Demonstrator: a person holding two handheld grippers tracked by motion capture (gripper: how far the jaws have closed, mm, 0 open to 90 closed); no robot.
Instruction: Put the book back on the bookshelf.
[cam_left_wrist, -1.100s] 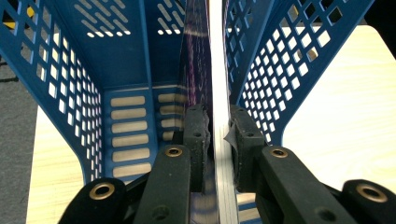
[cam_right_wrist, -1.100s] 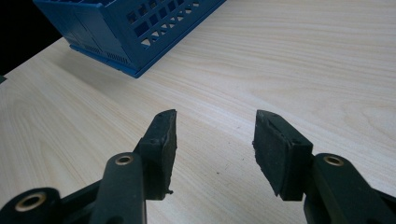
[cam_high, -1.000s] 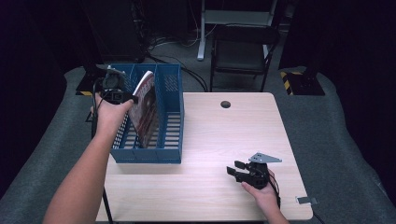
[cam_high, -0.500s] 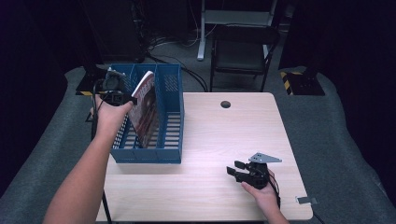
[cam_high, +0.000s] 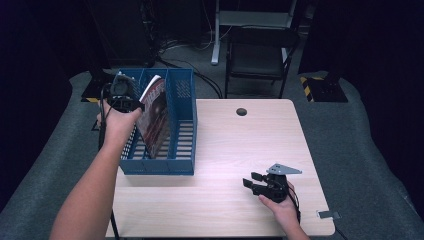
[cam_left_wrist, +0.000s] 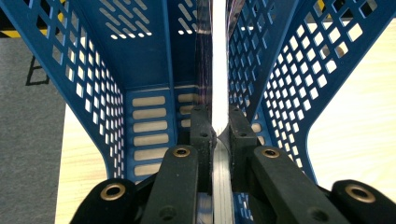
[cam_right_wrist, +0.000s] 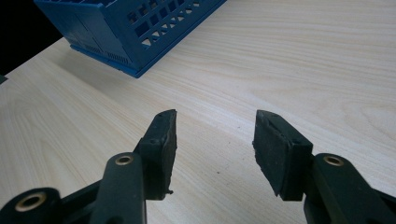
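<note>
Left gripper (cam_high: 131, 104): jaws have just closed, pinching the magazine (cam_high: 155, 117) by its edge.
Magazine: tilted inside the blue file rack (cam_high: 182, 150) at the desk's (cam_high: 225, 150) left edge, in a slot.
Right gripper (cam_high: 251, 182): jaws spread, nothing between them, near the desk's front right corner.
Progress: magazine seems slotted; release and withdrawal remain.

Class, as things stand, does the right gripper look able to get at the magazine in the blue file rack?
Probably not: the right gripper rests apart on the table, while the left gripper holds the magazine.
</note>
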